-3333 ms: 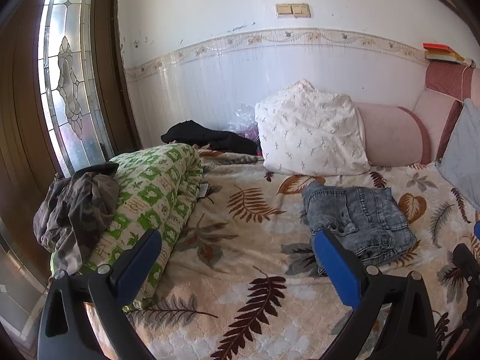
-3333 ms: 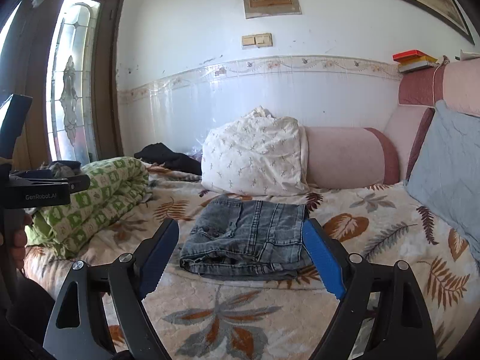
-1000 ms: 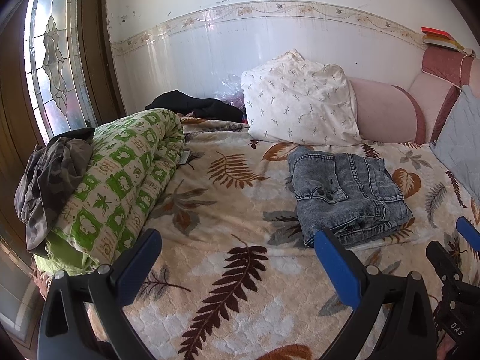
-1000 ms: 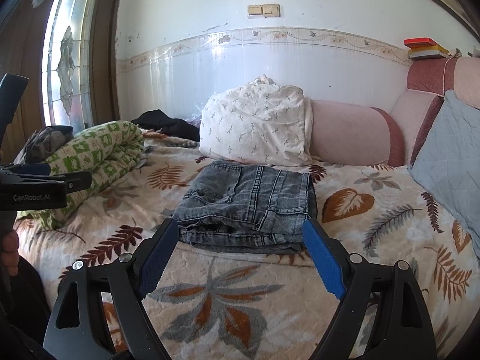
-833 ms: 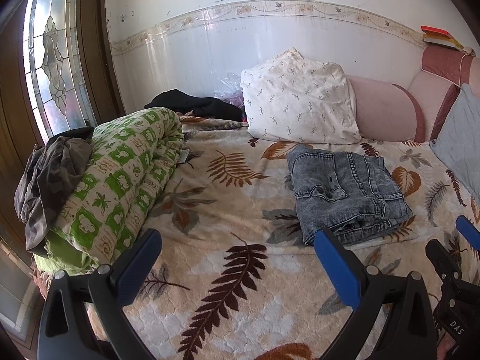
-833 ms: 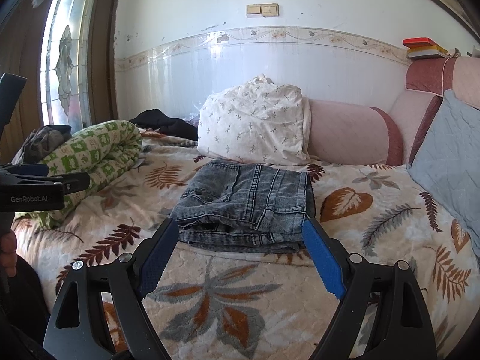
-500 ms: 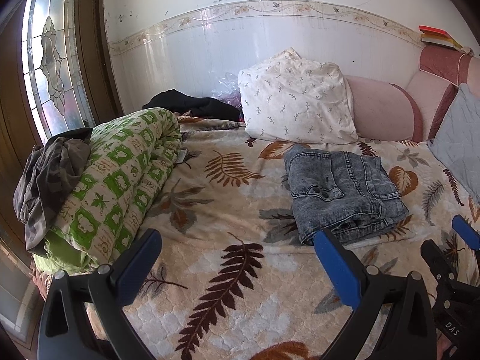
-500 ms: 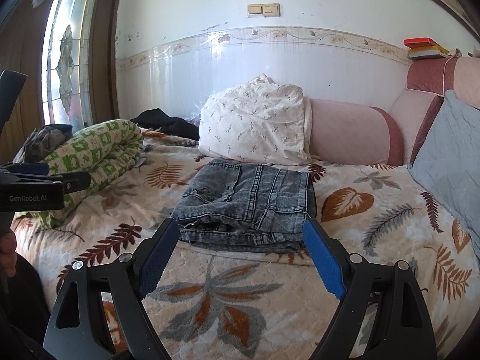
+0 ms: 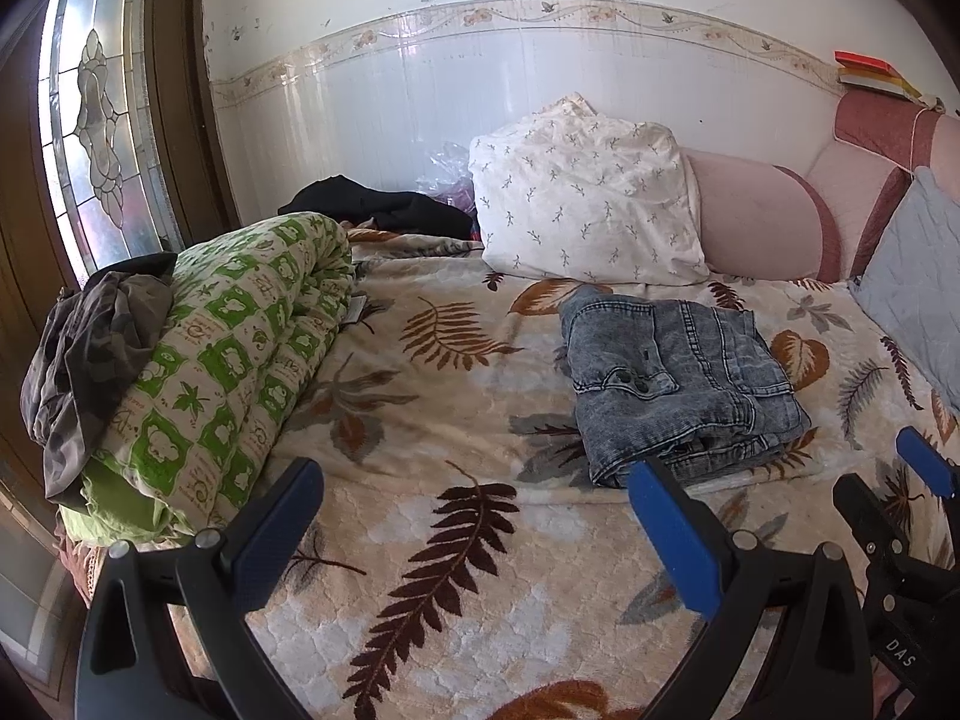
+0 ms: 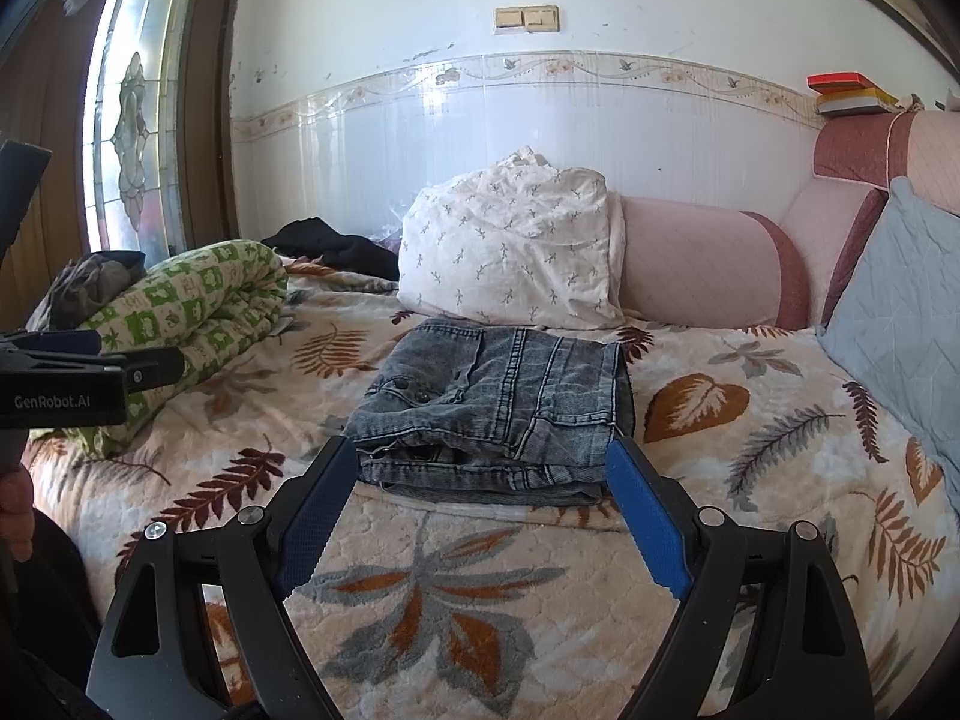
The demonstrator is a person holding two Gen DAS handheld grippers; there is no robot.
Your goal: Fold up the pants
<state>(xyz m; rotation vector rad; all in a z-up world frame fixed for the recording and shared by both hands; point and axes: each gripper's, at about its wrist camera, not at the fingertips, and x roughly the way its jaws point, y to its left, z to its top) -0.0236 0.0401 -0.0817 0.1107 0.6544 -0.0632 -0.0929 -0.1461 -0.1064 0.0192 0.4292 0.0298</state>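
Note:
The grey denim pants (image 9: 678, 378) lie folded in a compact stack on the leaf-patterned bedspread (image 9: 432, 432), in front of the white pillow. They also show in the right wrist view (image 10: 498, 408). My left gripper (image 9: 474, 516) is open and empty, above the bedspread to the near left of the pants. My right gripper (image 10: 480, 492) is open and empty, just short of the stack's near edge, with the stack seen between its blue pads (image 10: 645, 516). Neither gripper touches the pants.
A rolled green-and-white quilt (image 9: 234, 354) with dark clothing (image 9: 90, 348) on it lies along the bed's left side. A white pillow (image 9: 582, 192), pink bolster (image 9: 756, 222) and black garment (image 9: 372, 210) line the wall. A grey-blue cushion (image 10: 900, 300) stands at the right.
Both views have drifted only slightly over the last second. The pants lie still in the same folded stack, and both grippers stay open.

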